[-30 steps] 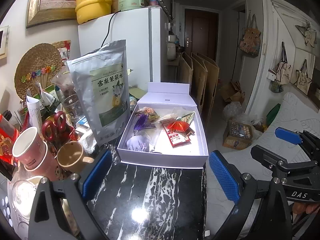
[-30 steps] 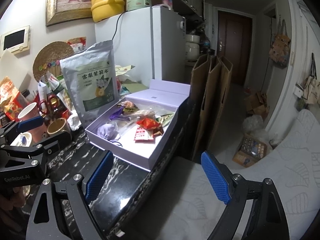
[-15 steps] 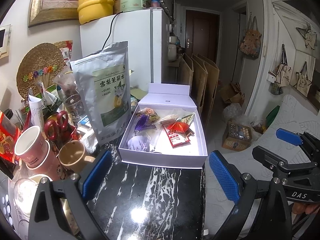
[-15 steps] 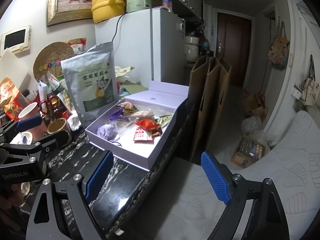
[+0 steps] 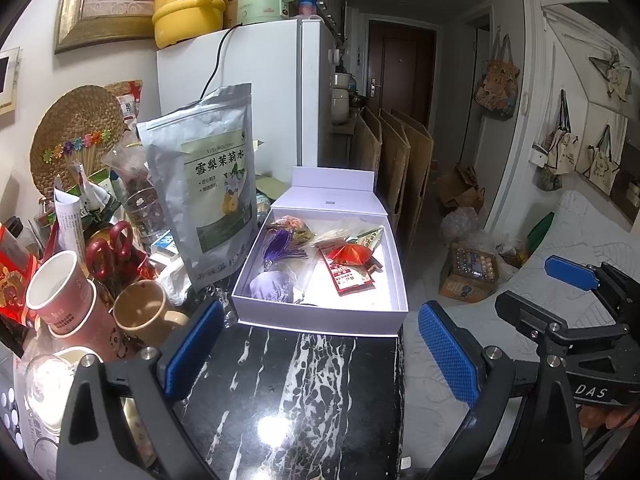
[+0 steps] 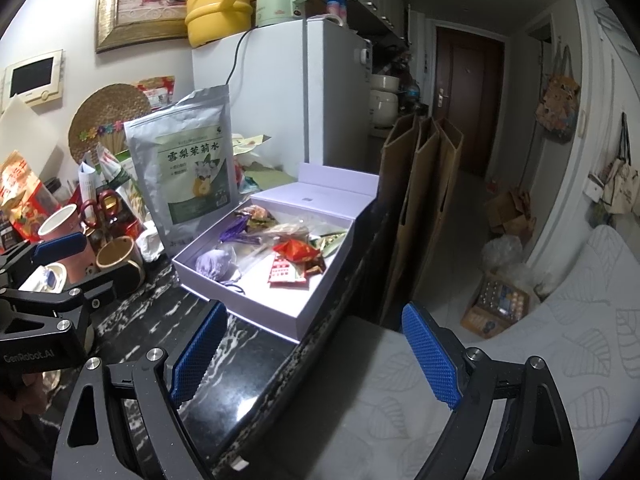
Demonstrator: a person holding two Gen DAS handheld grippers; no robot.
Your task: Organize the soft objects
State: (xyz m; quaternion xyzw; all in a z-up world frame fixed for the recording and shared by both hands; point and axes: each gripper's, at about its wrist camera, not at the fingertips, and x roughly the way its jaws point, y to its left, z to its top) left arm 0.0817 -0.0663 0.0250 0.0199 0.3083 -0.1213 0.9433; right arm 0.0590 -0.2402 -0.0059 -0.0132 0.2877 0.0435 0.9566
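An open pale lilac box (image 5: 320,320) (image 6: 256,316) lies on the black marbled counter (image 5: 296,392). Inside it are a lilac pouch (image 5: 272,286) (image 6: 212,263), a purple tassel (image 5: 282,250), a red packet (image 5: 352,278) (image 6: 286,272), a red-orange wrapper (image 5: 348,253) and several clear bags. My left gripper (image 5: 320,352) hovers open over the counter just in front of the box, nothing between its blue pads. My right gripper (image 6: 316,354) stands open at the counter's right edge, also holding nothing. Each gripper shows at the side of the other's view.
A tall silver tea pouch (image 5: 208,184) stands left of the box. Cups (image 5: 60,300), a brown mug (image 5: 140,312), red scissors and packets crowd the counter's left. A white fridge (image 5: 248,100) rises behind. Right of the counter lie cardboard sheets (image 6: 424,208), a patterned mattress (image 6: 520,360) and floor boxes.
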